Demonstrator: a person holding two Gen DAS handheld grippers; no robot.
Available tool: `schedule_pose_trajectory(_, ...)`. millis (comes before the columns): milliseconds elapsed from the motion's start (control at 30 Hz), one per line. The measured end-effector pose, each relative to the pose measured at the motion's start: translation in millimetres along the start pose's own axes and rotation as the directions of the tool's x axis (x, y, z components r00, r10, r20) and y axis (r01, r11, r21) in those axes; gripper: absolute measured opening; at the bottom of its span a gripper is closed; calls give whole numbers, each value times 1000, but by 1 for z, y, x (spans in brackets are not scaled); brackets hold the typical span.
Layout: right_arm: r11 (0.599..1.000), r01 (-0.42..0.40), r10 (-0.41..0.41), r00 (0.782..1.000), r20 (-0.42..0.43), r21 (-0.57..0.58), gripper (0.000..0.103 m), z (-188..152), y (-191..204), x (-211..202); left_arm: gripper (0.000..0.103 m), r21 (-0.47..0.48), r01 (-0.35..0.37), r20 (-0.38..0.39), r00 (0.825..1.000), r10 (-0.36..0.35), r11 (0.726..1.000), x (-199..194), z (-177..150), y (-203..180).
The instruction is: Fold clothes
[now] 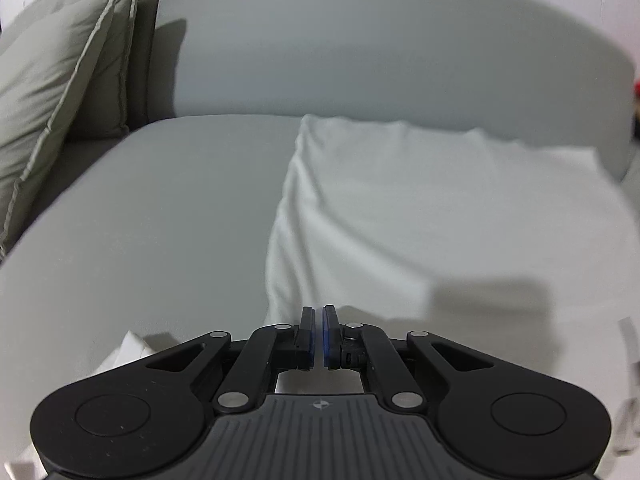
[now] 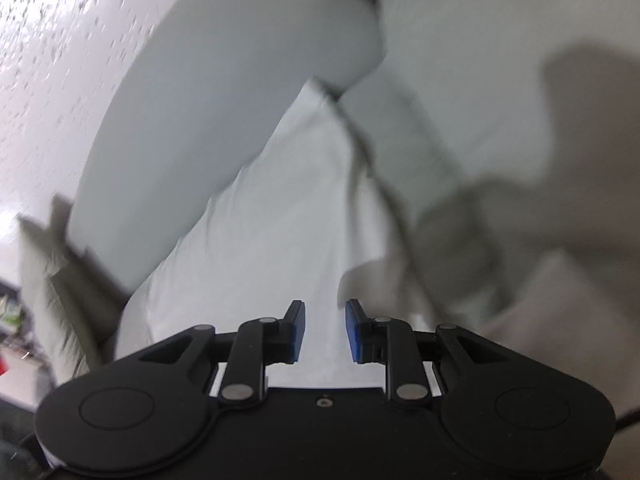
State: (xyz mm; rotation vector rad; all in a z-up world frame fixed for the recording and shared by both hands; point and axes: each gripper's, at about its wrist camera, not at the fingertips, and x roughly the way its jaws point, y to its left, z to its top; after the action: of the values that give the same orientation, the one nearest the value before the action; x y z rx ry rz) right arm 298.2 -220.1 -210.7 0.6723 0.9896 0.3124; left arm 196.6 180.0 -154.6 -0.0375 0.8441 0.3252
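A white garment point(image 1: 420, 208) lies spread on the grey sofa seat point(image 1: 160, 220), its creases running toward my left gripper point(image 1: 318, 312). That gripper sits at the garment's near left corner, its blue-padded fingers almost together and apparently pinching the cloth edge. In the blurred right wrist view the same white garment point(image 2: 280, 220) stretches away along the sofa backrest point(image 2: 224, 92). My right gripper point(image 2: 325, 308) hovers over it, open, with only cloth showing through the gap between its fingers.
Olive-grey cushions point(image 1: 52, 100) lean at the seat's left end. The curved backrest point(image 1: 380, 48) rises behind the garment. A pale cushion point(image 2: 500, 60) with dark shadows lies right of the cloth. A speckled white wall point(image 2: 48, 60) stands behind the sofa.
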Motion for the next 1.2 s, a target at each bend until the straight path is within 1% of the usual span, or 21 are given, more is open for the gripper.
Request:
schedule_pose_trajectory(33, 1000, 9, -9, 1000, 3, -8, 11, -2, -2, 5, 9, -2, -39, -1, 999, 39, 999, 2, -2, 3)
schedule_pose_trajectory(67, 996, 79, -77, 995, 64, -29, 3, -2, -4, 3, 14, -3, -78, -3, 997, 78, 997, 4, -4, 7)
schedule_pose_trajectory(100, 987, 153, -146, 981, 127, -46, 0, -2, -6, 0, 13, -5, -116, -4, 993, 116, 993, 6, -6, 10)
schedule_pose_trajectory(167, 951, 307, -296, 929, 221, -16, 0, -3, -17, -7, 11, 26, -208, -22, 978, 209, 978, 8, -9, 14)
schedule_pose_trajectory(200, 946, 323, -312, 924, 220, -15, 0, -3, -18, -9, 11, 25, -221, -27, 975, 222, 975, 6, -10, 17)
schedule_pose_trajectory(300, 931, 363, -348, 912, 216, -32, 0, -4, -14, -17, 11, -36, -180, -33, 983, 179, 983, -10, -10, 33)
schedule_pose_trajectory(333, 934, 355, -337, 914, 225, -41, 1, -5, -8, -22, 11, -65, -159, -25, 987, 157, 985, -17, -10, 37)
schedule_pose_trajectory(400, 954, 297, -278, 929, 245, -42, 8, -7, -3, -34, 11, -95, -91, 3, 996, 92, 991, -30, -7, 40)
schedule_pose_trajectory(467, 970, 234, -216, 955, 202, -65, 9, -12, 3, -31, 11, -96, -8, 29, 1000, 11, 995, -40, -5, 34)
schedule_pose_trajectory(533, 982, 168, -153, 976, 157, -85, 9, -17, 9, -29, 13, -53, 62, 38, 997, -60, 997, -45, -5, 20)
schedule_pose_trajectory(567, 986, 135, -122, 983, 134, -94, 9, -20, 12, -27, 17, -26, 85, 35, 996, -84, 996, -45, -5, 11)
schedule_pose_trajectory(633, 992, 67, -58, 995, 87, -109, 9, -25, 19, -24, 20, 3, 85, -15, 996, -85, 996, -35, -10, -1)
schedule_pose_trajectory(667, 990, 90, -83, 994, 74, -107, 9, -27, 16, -18, 22, 17, 83, -43, 996, -82, 996, -29, -13, -6)
schedule_pose_trajectory(700, 986, 139, -132, 988, 74, -96, 7, -30, 11, -14, 22, 11, 52, -51, 997, -51, 999, -26, -16, -5)
schedule_pose_trajectory(733, 980, 184, -176, 979, 103, -80, 0, -30, 5, -15, 22, -1, 11, -54, 998, -11, 1000, -24, -19, -2)
schedule_pose_trajectory(800, 962, 271, -261, 952, 160, -43, 0, -32, -7, -18, 17, -13, -74, -74, 995, 73, 997, -26, -18, 6)
schedule_pose_trajectory(933, 953, 299, -289, 945, 151, -47, 0, -25, -4, -24, 14, -14, -122, -78, 990, 121, 992, -40, -17, 20)
schedule_pose_trajectory(1000, 940, 339, -326, 928, 180, -49, 9, -20, 7, -31, 11, -32, -126, -58, 991, 124, 992, -49, -14, 29)
schedule_pose_trajectory(1100, 960, 277, -263, 943, 201, -41, 9, -13, 19, -42, 11, -62, -40, 18, 999, 41, 997, -61, -1, 34)
schedule_pose_trajectory(1167, 972, 229, -214, 954, 208, -50, 11, -6, 27, -45, 11, -15, 48, 47, 998, -47, 999, -60, 9, 23)
schedule_pose_trajectory(1200, 979, 192, -176, 967, 184, -70, 14, -5, 32, -42, 11, 14, 92, 57, 994, -93, 996, -59, 14, 17)
